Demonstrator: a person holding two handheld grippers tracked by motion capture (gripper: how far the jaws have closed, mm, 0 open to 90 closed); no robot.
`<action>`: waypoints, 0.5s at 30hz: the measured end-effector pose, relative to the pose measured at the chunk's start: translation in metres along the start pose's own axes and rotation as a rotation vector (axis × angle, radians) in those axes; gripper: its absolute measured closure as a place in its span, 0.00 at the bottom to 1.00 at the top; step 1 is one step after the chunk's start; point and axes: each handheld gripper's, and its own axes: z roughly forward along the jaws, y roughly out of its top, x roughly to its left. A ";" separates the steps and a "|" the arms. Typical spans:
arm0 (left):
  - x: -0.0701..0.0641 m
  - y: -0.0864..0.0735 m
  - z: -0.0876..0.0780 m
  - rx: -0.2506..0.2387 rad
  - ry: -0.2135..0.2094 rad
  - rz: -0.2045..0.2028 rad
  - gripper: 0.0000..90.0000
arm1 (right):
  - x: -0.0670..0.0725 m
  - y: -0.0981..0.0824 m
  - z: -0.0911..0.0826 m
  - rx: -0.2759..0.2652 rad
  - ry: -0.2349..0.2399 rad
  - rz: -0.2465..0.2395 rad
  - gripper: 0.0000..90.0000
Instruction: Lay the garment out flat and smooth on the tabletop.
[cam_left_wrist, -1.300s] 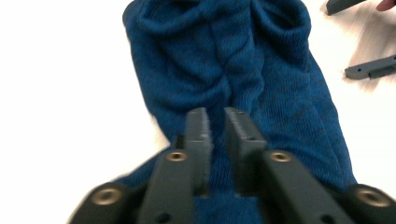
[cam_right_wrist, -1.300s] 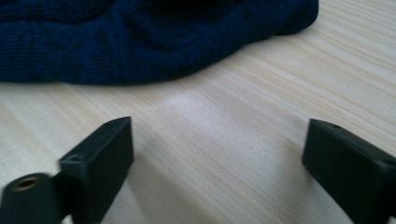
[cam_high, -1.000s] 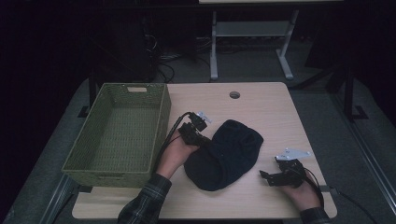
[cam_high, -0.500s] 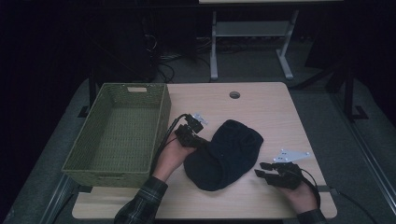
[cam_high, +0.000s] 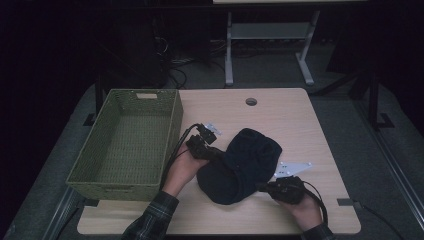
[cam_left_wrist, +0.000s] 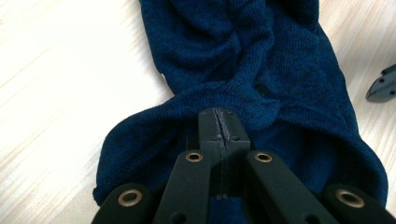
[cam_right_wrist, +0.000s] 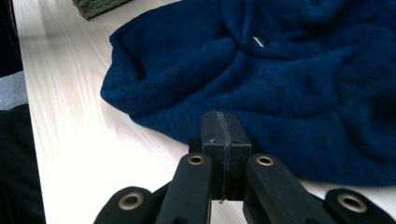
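A dark blue knit cloth lies bunched on the wooden table. My left gripper is at the cloth's left edge and is shut on it. In the left gripper view the cloth puckers and rises around the closed tips. My right gripper reaches the cloth's lower right edge. Its jaws have just been closing and now stand shut over the rim of the cloth, with no fabric seen between them. The right gripper's tip shows at the far right of the left gripper view.
A green woven basket stands empty on the table's left side, right beside my left hand; its corner shows in the right gripper view. A round cable hole sits near the far edge. Bare tabletop stretches behind and right of the cloth.
My right gripper has moved left from near the table's right front up to the cloth's edge, and its jaws have shut. The left hand and the cloth have stayed put.
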 end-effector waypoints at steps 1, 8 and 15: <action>0.000 0.000 0.000 -0.003 0.001 -0.003 0.99 | 0.002 0.002 0.003 0.004 0.002 -0.002 1.00; -0.001 0.000 0.000 0.004 -0.006 0.003 0.99 | 0.010 0.009 0.028 0.068 0.000 -0.029 1.00; -0.001 -0.001 0.002 0.008 -0.007 0.004 0.99 | 0.010 0.007 0.036 0.115 -0.027 -0.053 1.00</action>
